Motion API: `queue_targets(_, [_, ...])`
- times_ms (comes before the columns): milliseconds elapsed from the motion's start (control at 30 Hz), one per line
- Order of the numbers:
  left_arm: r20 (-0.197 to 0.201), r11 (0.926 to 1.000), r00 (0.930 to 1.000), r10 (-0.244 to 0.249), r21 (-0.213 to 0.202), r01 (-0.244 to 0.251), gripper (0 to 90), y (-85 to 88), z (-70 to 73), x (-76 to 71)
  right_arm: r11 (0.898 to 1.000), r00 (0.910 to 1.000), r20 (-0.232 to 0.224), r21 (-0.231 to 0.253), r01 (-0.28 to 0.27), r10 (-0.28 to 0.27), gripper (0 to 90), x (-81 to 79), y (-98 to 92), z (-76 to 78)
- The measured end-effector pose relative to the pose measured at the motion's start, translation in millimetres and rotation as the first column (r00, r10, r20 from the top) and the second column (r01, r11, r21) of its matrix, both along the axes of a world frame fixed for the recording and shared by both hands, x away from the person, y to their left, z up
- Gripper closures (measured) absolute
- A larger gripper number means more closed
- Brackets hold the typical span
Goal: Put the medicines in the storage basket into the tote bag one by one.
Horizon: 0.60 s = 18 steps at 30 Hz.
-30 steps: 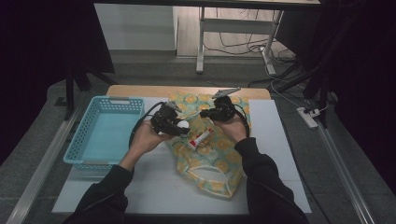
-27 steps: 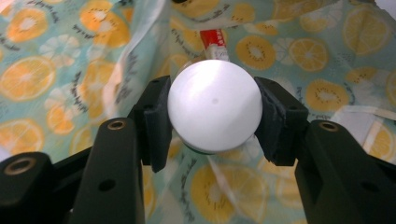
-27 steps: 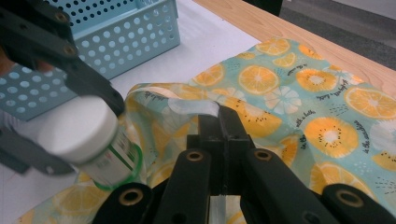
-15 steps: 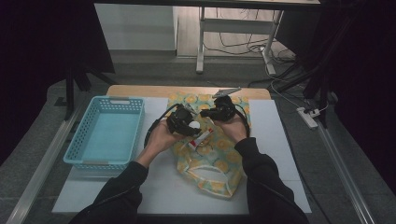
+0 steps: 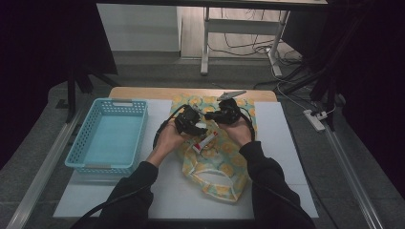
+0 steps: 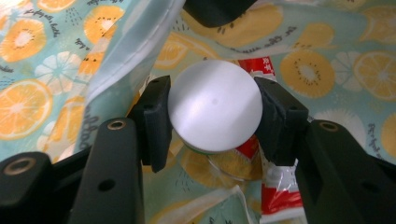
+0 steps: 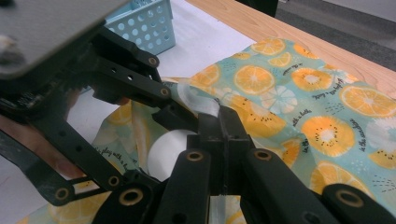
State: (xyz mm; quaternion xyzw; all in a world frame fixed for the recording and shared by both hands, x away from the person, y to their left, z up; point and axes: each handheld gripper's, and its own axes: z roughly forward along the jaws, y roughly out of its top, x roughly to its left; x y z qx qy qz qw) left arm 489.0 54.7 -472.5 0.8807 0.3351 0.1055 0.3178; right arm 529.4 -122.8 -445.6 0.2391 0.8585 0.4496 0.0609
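Observation:
A teal bag [image 5: 217, 164] printed with orange slices lies on the white mat. My right gripper [image 5: 223, 115] is shut on the bag's upper rim [image 7: 198, 103] and holds it lifted; in the right gripper view its jaws [image 7: 223, 127] meet on the pale lining. My left gripper [image 5: 193, 125] is shut on a small round container with a white lid [image 6: 214, 105], its pads [image 6: 156, 119] pressing on both sides, just at the bag's mouth. Below the container a red and white packet [image 6: 279, 196] lies on the bag [image 6: 322, 70]. The container's body is hidden under its lid.
A light blue perforated basket [image 5: 86, 143] stands on the mat left of the bag. The wooden table edge [image 5: 143, 92] runs behind. White mat [image 5: 282, 143] lies bare to the right of the bag. Both forearms in dark sleeves reach in from the near side.
My left gripper has moved right and down with the white-lidded container, from beside the bag to its mouth, close to the right gripper. The right gripper has kept still on the rim.

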Motion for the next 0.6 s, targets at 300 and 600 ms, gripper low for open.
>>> queue_targets(300, [0.008, 0.9996, 0.9999, 0.010, -0.027, -0.010, 50.2, -2.1, -5.4, 7.6, 1.000, 1.0000, 0.006, -0.006, 0.003, -0.003, 90.0, 0.1, 0.2, -0.8])
queue_targets(600, [0.026, 0.9979, 0.9991, 0.034, -0.056, -0.032, 37.3, 1.7, -1.9, 4.9, 1.000, 0.9999, 0.004, -0.008, 0.012, -0.012, 90.0, 0.9, -0.8, -1.8])
